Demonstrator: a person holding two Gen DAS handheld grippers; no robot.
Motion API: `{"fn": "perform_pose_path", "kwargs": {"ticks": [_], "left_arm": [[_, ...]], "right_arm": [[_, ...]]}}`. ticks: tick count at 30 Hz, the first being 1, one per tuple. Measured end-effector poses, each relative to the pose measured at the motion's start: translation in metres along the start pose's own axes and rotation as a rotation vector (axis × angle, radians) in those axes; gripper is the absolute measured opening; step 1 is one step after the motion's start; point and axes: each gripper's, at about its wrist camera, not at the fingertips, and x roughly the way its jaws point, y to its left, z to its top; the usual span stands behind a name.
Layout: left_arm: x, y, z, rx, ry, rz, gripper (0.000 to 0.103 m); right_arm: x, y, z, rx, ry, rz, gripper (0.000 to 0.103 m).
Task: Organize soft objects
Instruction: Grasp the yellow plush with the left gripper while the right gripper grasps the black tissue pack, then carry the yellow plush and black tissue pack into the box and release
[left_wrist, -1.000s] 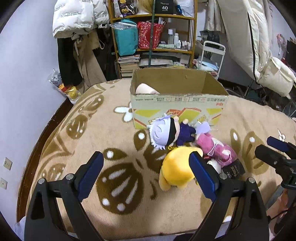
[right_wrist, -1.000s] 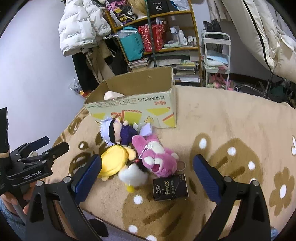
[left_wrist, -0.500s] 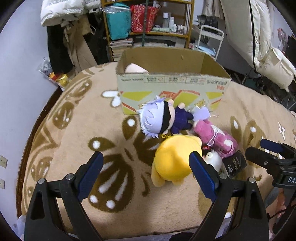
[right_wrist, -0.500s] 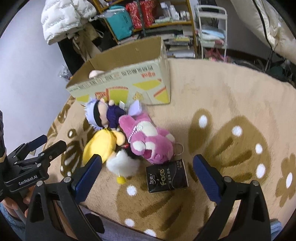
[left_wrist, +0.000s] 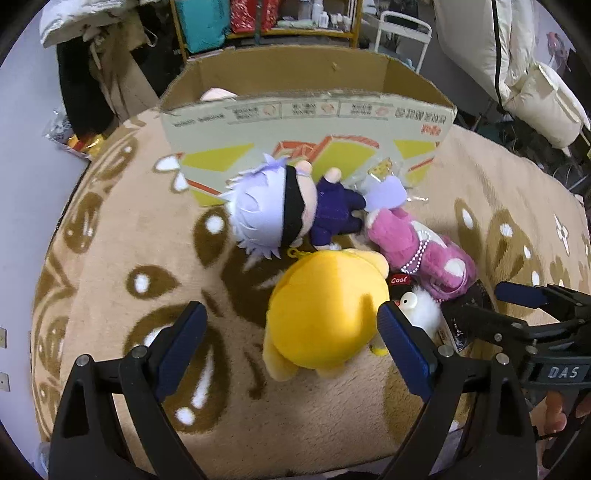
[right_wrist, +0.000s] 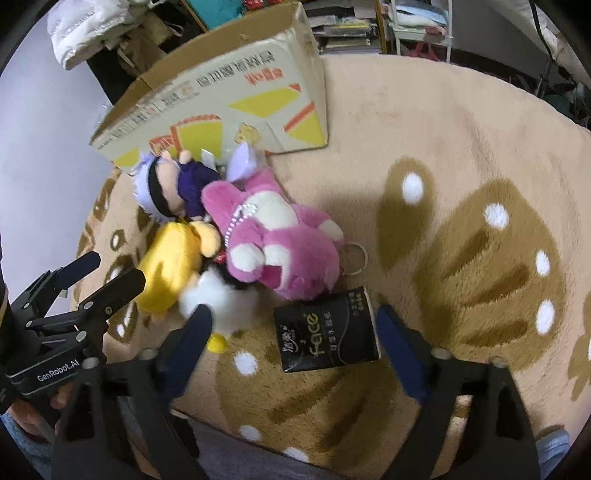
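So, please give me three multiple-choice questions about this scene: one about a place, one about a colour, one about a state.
1. Where does the tissue pack lie?
A. in the box
B. on the blanket, beside the pink plush
C. on the shelf

2. What colour is the plush nearest the left gripper?
A. yellow
B. green
C. red

3. How is the right gripper?
A. shut on the pink plush
B. shut on the box
C. open, holding nothing

Answers:
1 B: the pack rests on the blanket, next to the pink plush, outside the box.
2 A: the yellow plush lies between its fingers.
3 C: its jaws stand apart around the pack, untouched.
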Motion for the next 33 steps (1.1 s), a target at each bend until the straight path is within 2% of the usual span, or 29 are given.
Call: {"fn": "perform_pose_path", "kwargs": {"ticks": [10, 16, 17, 18, 21, 23, 25, 27, 30, 33], "left_arm": [[0.028, -0.016, 0.004, 0.047, 0.068, -0.021, 0.092], [0.042, -0.013, 0.008, 0.015, 0.1, -0.055, 0.092], [0.043, -0.013, 0.007, 0.011, 0.1, -0.056, 0.092], [0.045, -0.013, 0.007, 0.009, 0.097, -0.061, 0.092], [0.05, -0.01, 0.006, -0.012, 0.112, -0.091, 0.092], [0.053, -0.009, 0.005, -0.025, 0.122, -0.123, 0.083], [0.054, -0.007, 0.006, -0.036, 0.125, -0.132, 0.08], [0.051, -0.008, 0.005, -0.036, 0.115, -0.131, 0.076], [0.045, -0.007, 0.002, -0.05, 0.104, -0.128, 0.073], [0.039, -0.001, -0.002, -0.065, 0.087, -0.095, 0.072]], "right_arm": [[0.019, 0.0, 0.0, -0.001, 0.062, -0.03, 0.087], [0.034, -0.005, 0.0, 0.017, 0.125, -0.055, 0.087], [0.036, -0.005, 0.0, 0.019, 0.138, -0.054, 0.085], [0.04, -0.006, 0.0, 0.023, 0.152, -0.051, 0.077], [0.047, -0.001, -0.001, 0.018, 0.165, -0.091, 0.064], [0.047, -0.002, -0.002, 0.027, 0.157, -0.091, 0.059], [0.041, -0.007, -0.002, 0.035, 0.151, -0.096, 0.048], [0.038, -0.009, -0.003, 0.039, 0.133, -0.098, 0.032], [0.033, -0.004, -0.004, 0.027, 0.112, -0.082, 0.028], [0.027, 0.001, -0.006, 0.001, 0.092, -0.077, 0.027]]}}
